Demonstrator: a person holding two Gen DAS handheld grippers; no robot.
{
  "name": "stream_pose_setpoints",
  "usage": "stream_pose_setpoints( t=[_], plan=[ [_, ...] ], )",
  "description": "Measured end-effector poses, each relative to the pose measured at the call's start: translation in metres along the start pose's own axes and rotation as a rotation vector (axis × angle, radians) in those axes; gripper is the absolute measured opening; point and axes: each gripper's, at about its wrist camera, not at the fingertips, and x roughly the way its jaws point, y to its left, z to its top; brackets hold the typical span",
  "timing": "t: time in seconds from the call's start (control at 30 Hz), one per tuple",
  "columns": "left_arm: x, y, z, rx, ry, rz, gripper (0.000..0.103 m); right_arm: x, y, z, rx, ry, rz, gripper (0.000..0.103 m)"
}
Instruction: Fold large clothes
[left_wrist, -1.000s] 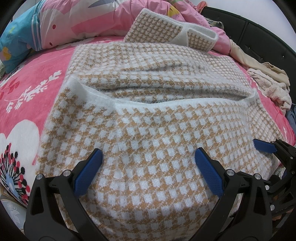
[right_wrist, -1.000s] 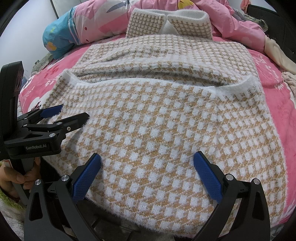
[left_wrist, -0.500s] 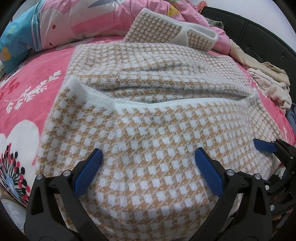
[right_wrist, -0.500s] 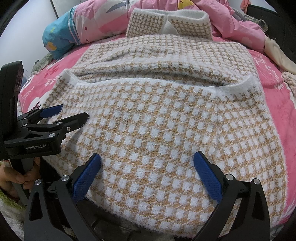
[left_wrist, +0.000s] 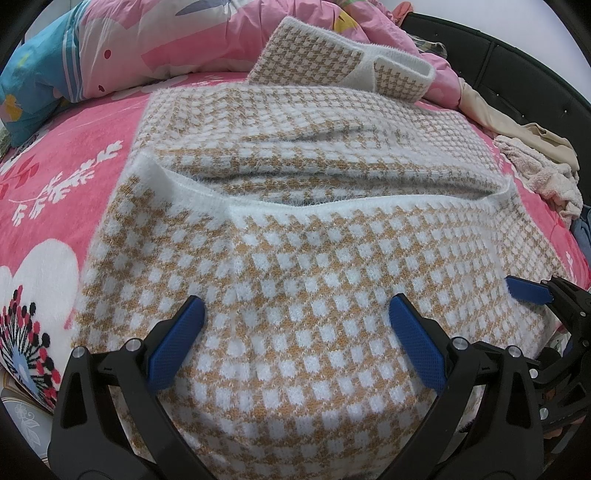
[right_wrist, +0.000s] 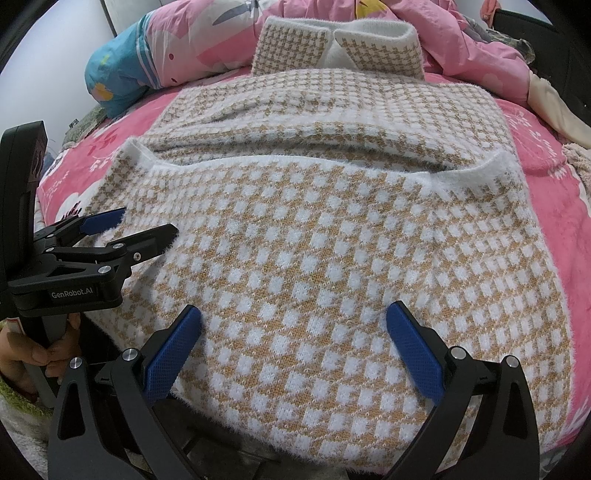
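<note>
Sweater (left_wrist: 314, 295), tan/white houndstooth knit w/ fuzzy white trim: lies flat on pink floral bedsheet (left_wrist: 55, 192), lower part folded up over body, white hem band running across middle; collar end rests against pink quilt (left_wrist: 166, 40) at far side. Near fold hangs over bed edge.
L gripper (left_wrist: 295, 314): fingers spread wide, blue pads hovering over near fold, nothing between them; seen side-on in right wrist view (right_wrist: 129, 230), where I cannot tell whether they touch the knit.
R gripper (right_wrist: 293, 317): fingers wide apart over near fold, holding nothing; blue tip (left_wrist: 526, 290) shows at sweater's right edge.
Misc: blue pillow (right_wrist: 110, 77) far left; beige/cream clothes heap (left_wrist: 535, 158) far right; black bed frame (left_wrist: 517, 62) behind
</note>
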Motion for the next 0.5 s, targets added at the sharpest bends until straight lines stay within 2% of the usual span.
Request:
stream_pose_setpoints(
  t=[0.5],
  plan=[
    [-0.0005, -0.0008, 0.0005, 0.000, 0.003, 0.001, 0.097, -0.0002, 0.0010, 0.0006, 0.000, 0.004, -0.001, 0.097]
  ],
)
